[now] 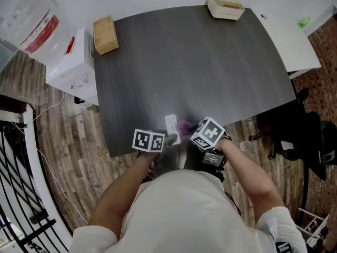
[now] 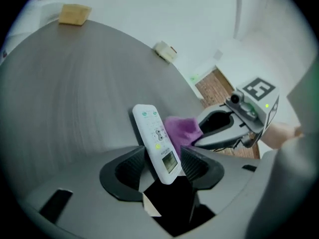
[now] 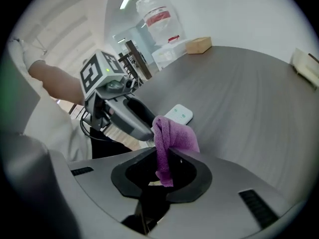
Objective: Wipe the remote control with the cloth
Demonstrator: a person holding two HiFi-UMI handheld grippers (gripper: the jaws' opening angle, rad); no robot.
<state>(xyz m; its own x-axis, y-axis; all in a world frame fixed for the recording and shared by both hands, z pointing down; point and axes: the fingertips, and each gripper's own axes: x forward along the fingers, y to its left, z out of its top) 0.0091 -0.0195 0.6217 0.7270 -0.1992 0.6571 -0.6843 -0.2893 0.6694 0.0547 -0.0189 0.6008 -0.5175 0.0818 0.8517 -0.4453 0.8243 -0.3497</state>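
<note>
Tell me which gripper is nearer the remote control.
Left. The left gripper clamps the remote control by its display end; the right gripper, pinching the purple cloth, is close beside the remote, on its right.

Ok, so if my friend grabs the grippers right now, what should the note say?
Left gripper: shut on one end of the remote control, at the table's near edge.
Right gripper: shut on the cloth, bunched right beside the remote control.
Done: both things are in the grippers; how much is wiped can't be told.
Left: rub the cloth over the remote control.
</note>
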